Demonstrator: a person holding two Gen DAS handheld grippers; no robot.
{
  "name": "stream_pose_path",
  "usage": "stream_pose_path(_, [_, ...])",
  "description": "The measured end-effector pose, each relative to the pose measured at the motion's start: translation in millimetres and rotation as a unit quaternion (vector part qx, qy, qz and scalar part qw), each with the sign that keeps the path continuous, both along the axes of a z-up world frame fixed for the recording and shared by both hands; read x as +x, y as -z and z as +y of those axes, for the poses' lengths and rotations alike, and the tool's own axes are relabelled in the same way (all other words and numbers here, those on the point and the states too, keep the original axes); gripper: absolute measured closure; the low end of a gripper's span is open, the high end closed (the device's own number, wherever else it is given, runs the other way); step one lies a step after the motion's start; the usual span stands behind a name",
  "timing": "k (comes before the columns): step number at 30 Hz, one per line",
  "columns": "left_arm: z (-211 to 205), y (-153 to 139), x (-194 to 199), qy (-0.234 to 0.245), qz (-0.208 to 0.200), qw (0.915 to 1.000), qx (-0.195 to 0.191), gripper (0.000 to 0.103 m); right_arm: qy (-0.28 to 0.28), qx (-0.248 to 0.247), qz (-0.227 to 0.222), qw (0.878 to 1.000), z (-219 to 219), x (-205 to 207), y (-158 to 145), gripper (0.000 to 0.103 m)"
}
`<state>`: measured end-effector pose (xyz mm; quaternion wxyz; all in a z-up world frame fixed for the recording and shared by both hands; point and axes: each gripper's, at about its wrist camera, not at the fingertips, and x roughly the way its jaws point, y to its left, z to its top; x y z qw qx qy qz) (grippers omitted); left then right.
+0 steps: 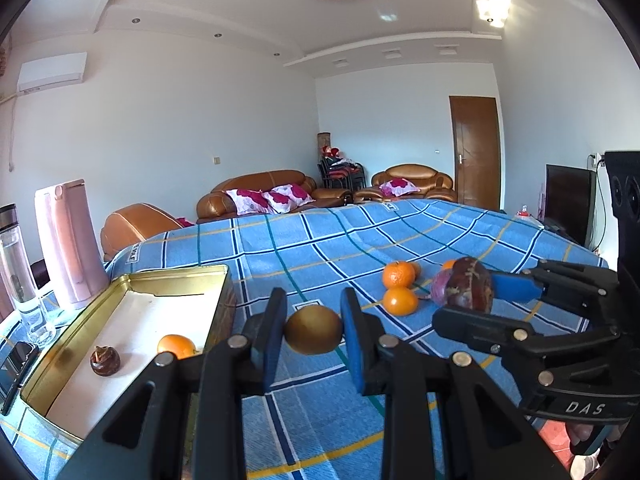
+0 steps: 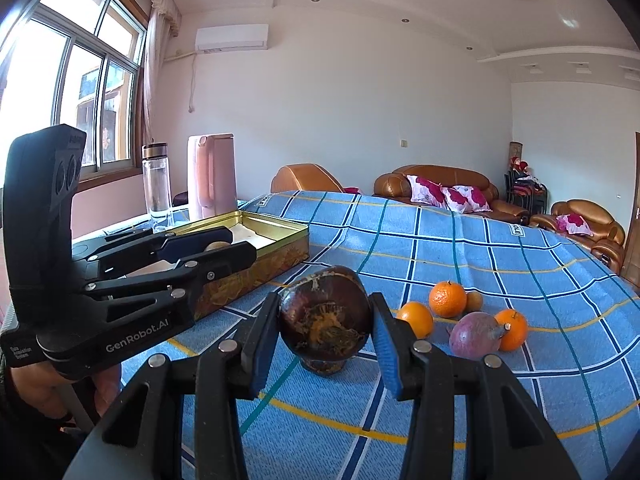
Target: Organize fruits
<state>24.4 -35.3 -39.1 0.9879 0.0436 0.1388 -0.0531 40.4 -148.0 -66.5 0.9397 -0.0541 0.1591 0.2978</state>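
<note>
My left gripper (image 1: 314, 330) is shut on a brown kiwi (image 1: 314, 330), held above the cloth just right of the gold tin tray (image 1: 132, 280). The tray holds an orange (image 1: 176, 346) and a small dark brown fruit (image 1: 105, 361). My right gripper (image 2: 326, 316) is shut on a large dark brown fruit (image 2: 325, 316), also in the left wrist view (image 1: 470, 290). On the cloth lie oranges (image 2: 447, 299), a purple fruit (image 2: 475, 335) and a small brown fruit (image 2: 474, 300).
The table wears a blue plaid cloth (image 2: 460, 248). A pink kettle (image 2: 211, 176) and a clear bottle (image 2: 157, 182) stand behind the tray. A phone (image 1: 18, 360) lies left of the tray. Sofas stand beyond the table.
</note>
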Motion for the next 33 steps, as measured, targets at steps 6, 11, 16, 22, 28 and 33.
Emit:
stream_pose_path(6, [2.2, -4.2, -2.7, -0.005, -0.009, 0.9999, 0.0, 0.074, -0.003, 0.0, -0.01, 1.0, 2.6, -2.9, -4.8, 0.057])
stream_pose_path(11, [3.6, -6.0, -5.0, -0.008, -0.014, 0.9999, 0.0, 0.074, -0.005, 0.0, -0.013, 1.0, 4.7, -3.9, -5.2, 0.057])
stream_pose_path(16, [5.9, -8.3, -6.1, -0.012, -0.021, 0.9997, -0.001, 0.074, -0.007, 0.0, -0.019, 1.0, 6.0, -6.1, -7.5, 0.057])
stream_pose_path(22, [8.5, -11.0, -8.4, -0.017, -0.027, 0.9995, -0.002, 0.074, -0.011, 0.002, -0.027, 1.0, 7.8, -9.1, -10.5, 0.057])
stream_pose_path(28, [11.8, -12.1, -11.3, -0.025, -0.035, 0.9991, -0.004, 0.074, -0.012, 0.003, -0.031, 0.999, 7.1, -10.7, -10.1, 0.057])
stream_pose_path(33, [15.2, -13.0, -11.6, -0.03, -0.036, 0.9989, -0.007, 0.074, -0.018, 0.002, -0.04, 0.999, 8.4, -12.3, -13.8, 0.057])
